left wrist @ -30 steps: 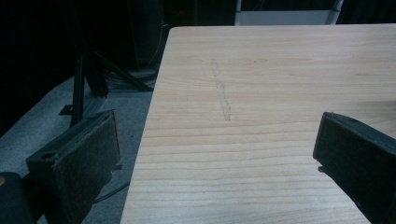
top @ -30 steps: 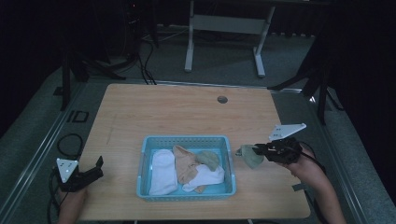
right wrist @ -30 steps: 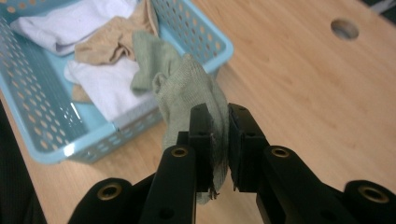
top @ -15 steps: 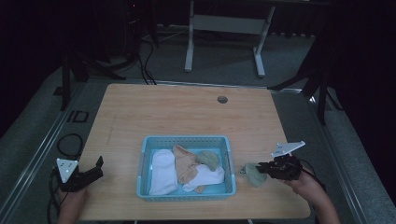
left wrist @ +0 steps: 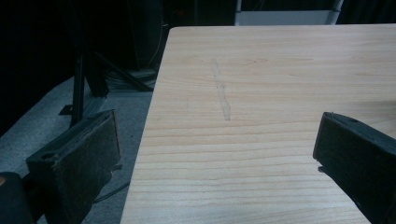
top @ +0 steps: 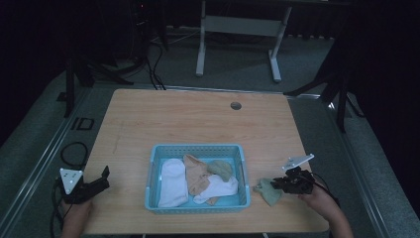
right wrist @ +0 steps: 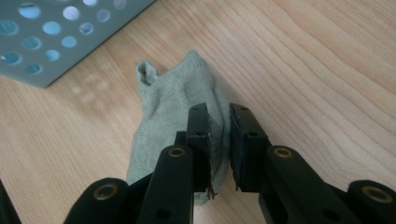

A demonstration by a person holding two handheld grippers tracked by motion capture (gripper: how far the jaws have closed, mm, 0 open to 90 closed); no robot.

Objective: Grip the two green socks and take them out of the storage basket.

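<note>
A pale green sock [top: 267, 191] lies on the wooden table just right of a blue basket [top: 198, 148]. In the right gripper view the sock [right wrist: 177, 102] is flat on the wood, and my right gripper [right wrist: 218, 112] is shut on its near edge, with fabric pinched between the jaws. In the high view the right gripper [top: 277, 185] sits low by the table's front right. The basket holds a white sock [top: 173, 182], a peach sock [top: 197, 176] and another green sock [top: 221, 168]. My left gripper [top: 105, 177] rests at the front left edge, open and holding nothing [left wrist: 217, 135].
The basket's perforated wall [right wrist: 51, 42] stands close to the held sock. A round cable hole [top: 236, 105] is at the back of the table. A faint scratch [left wrist: 222, 93] marks the bare wood ahead of the left gripper. Dark stands and cables surround the table.
My right gripper has carried the green sock down and toward the front edge, and the sock now lies on the table. The left gripper has stayed still.
</note>
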